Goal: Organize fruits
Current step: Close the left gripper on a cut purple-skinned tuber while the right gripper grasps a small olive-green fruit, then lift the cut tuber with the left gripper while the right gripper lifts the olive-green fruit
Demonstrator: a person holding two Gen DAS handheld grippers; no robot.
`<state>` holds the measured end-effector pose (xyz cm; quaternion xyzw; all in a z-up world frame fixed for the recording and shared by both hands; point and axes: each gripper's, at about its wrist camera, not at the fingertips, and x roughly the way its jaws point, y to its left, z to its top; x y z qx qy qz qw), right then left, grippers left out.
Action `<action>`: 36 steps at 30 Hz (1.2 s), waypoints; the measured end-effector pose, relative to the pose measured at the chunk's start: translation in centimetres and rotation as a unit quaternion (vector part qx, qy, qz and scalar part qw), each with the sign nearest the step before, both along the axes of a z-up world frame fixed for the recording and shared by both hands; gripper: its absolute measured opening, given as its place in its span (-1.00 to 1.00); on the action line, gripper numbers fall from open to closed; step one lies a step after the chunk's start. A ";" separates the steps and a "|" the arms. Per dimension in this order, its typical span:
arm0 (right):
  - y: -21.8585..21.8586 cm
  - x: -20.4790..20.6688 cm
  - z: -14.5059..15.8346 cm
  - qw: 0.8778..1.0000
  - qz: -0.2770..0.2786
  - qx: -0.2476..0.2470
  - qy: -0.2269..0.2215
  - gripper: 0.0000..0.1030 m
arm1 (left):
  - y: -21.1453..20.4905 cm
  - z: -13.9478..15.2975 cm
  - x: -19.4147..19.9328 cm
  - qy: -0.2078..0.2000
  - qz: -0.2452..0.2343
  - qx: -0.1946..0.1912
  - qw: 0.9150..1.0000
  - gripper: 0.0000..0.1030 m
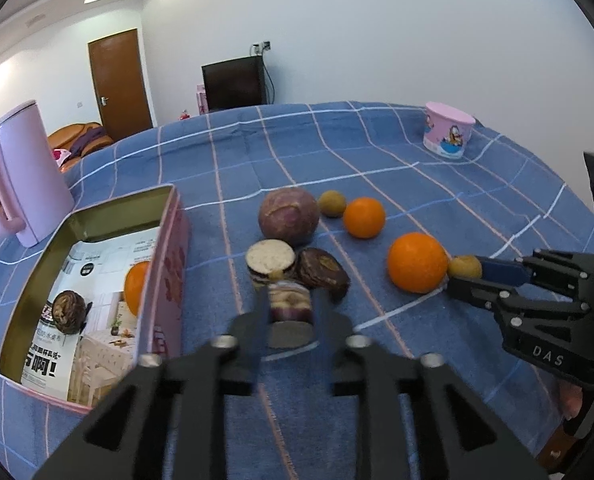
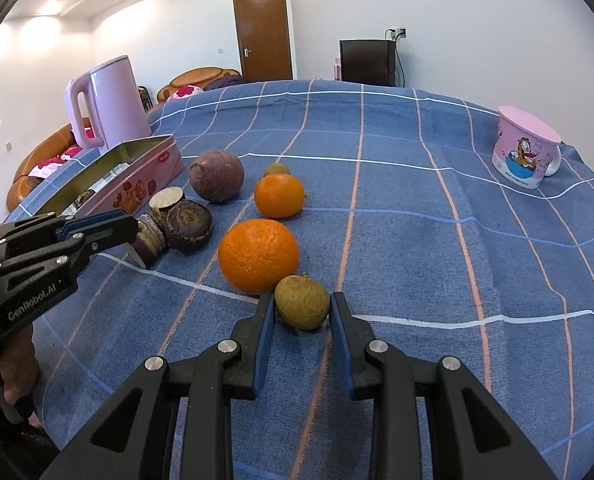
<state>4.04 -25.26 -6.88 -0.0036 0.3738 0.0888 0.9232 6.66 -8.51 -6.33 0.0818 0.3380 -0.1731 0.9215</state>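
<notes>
The right claw [image 2: 303, 312] is clamped on a small, round, rough-skinned tan fruit [image 2: 302, 302] resting on the cloth, touching the nearest orange [image 2: 258, 255]. The left claw [image 1: 289, 308] has a cut, purple-skinned fruit piece [image 1: 289, 300] between its fingers; whether the pads press it is hard to tell, since the fingers hide its sides.

Counted across the worktop [image 2: 417, 240]: two oranges on the cloth and a third orange [image 1: 137, 286] in the tin, half hidden by its wall; two small tan fruits, the far one [image 2: 277, 169] beyond the second orange [image 2: 279, 195]; one whole, dull purple round fruit [image 2: 216, 175]; three cut purple pieces with pale or brown faces, clustered together; one dark wrinkled piece [image 1: 69, 312] in the tin.

The rectangular metal tin [image 1: 169, 248] is pink outside, gold inside, lined with printed paper. A smooth pink kettle [image 2: 109, 102] stands behind it; a lidded pink cartoon mug [image 2: 525, 148] sits well apart. The cloth is blue, checked with white and orange lines.
</notes>
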 end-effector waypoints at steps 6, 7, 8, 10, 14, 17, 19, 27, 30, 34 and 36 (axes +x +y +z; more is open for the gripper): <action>0.1 0.0 0.0 1.000 0.000 0.000 -0.001 -0.43 | -0.8 -0.3 0.2 0.003 -0.001 0.013 1.000 -0.11; 0.1 0.0 0.0 1.000 0.000 0.000 -0.001 -0.43 | -0.9 -0.4 0.3 0.004 0.000 0.014 1.000 -0.11; 0.1 0.0 0.0 1.000 0.000 0.000 -0.001 -0.43 | -0.9 -0.5 0.4 0.007 0.002 0.017 1.000 -0.09; 0.1 0.0 0.0 1.000 0.000 0.000 -0.001 -0.43 | -1.0 -0.6 0.4 0.006 0.006 0.024 1.000 -0.10; 0.1 0.0 0.1 1.000 0.000 0.000 -0.001 -0.43 | -2.6 -0.7 -0.9 -0.023 -0.016 0.058 0.998 -0.12; 0.1 -0.1 0.1 1.000 0.000 0.000 -0.001 -0.43 | -2.3 -0.7 -0.2 -0.013 0.000 0.055 0.998 -0.13; 0.1 0.0 0.1 1.000 0.000 0.000 -0.001 -0.43 | -1.4 -0.9 0.7 0.009 0.020 0.042 0.999 -0.13; 0.1 0.0 0.1 1.000 0.000 0.000 -0.001 -0.43 | -0.9 -1.6 1.8 0.047 0.023 0.024 0.998 -0.28; 0.1 -0.1 0.1 1.000 0.000 -0.001 -0.003 -0.43 | -1.0 -1.6 1.6 0.044 0.022 0.027 0.998 -0.29; 0.1 -0.3 0.2 1.000 0.000 -0.003 -0.012 -0.43 | -0.8 -1.3 1.1 0.031 0.021 0.022 0.999 -0.29; 0.1 -0.4 0.3 1.000 0.000 -0.004 -0.018 -0.43 | -0.7 -1.1 0.9 0.024 0.022 0.019 0.999 -0.30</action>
